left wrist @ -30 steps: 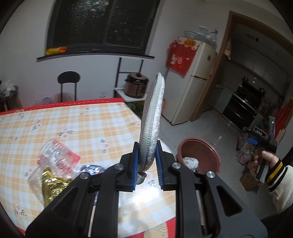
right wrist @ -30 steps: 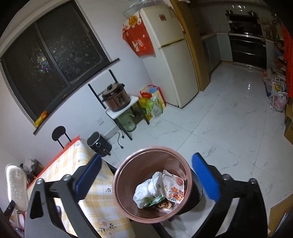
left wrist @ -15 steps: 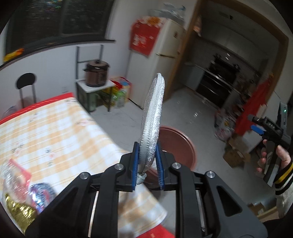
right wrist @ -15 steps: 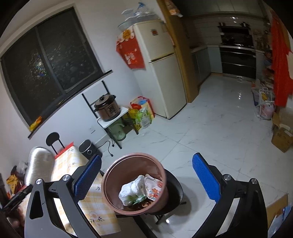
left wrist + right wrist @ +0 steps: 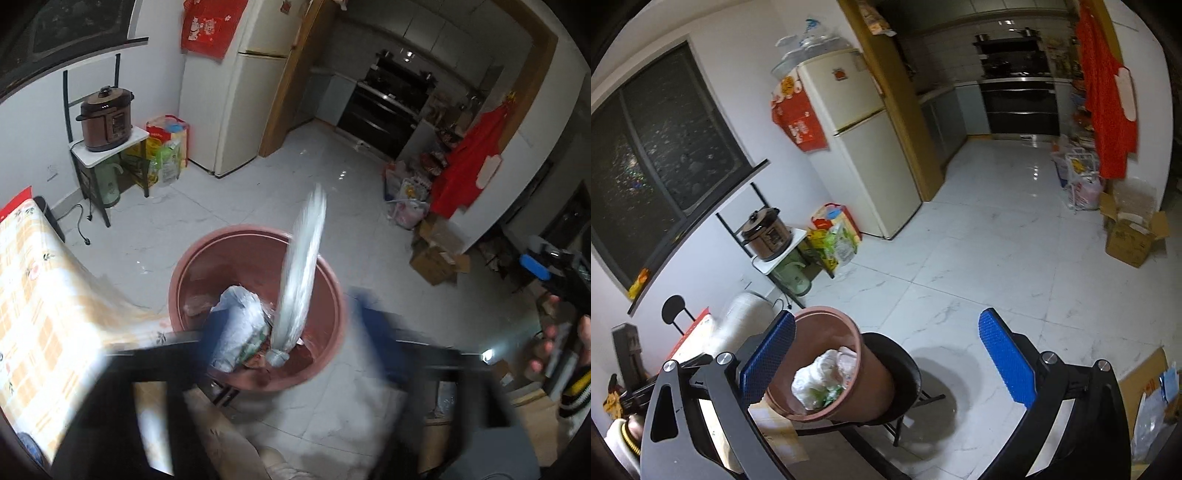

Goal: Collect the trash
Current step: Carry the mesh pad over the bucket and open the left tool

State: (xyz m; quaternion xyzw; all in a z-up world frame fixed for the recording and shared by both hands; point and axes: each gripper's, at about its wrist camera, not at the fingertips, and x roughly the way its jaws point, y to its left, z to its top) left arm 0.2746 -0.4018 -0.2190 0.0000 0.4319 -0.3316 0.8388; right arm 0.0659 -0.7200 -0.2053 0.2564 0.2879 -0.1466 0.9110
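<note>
A silver foil bag (image 5: 301, 280) hangs blurred over the brown trash bin (image 5: 332, 288), its lower end at the trash inside. My left gripper (image 5: 291, 336) is open above the bin, its blue pads (image 5: 216, 332) wide apart and clear of the bag. The bin holds white and printed plastic bags (image 5: 238, 328). In the right wrist view the bin (image 5: 823, 369) stands on a black chair (image 5: 905, 376), and the white blurred bag (image 5: 738, 325) shows behind my left finger. My right gripper (image 5: 886, 365) is open and empty, off to the bin's right.
The checked tablecloth (image 5: 40, 314) edges the bin on the left. A rack with a rice cooker (image 5: 105, 118), a fridge (image 5: 240, 96) and cardboard boxes (image 5: 436, 254) stand around the white tiled floor (image 5: 997, 240).
My left gripper swung from the table to above the bin and opened, letting go of the foil bag, which now drops into the bin. My right gripper drew back to the right.
</note>
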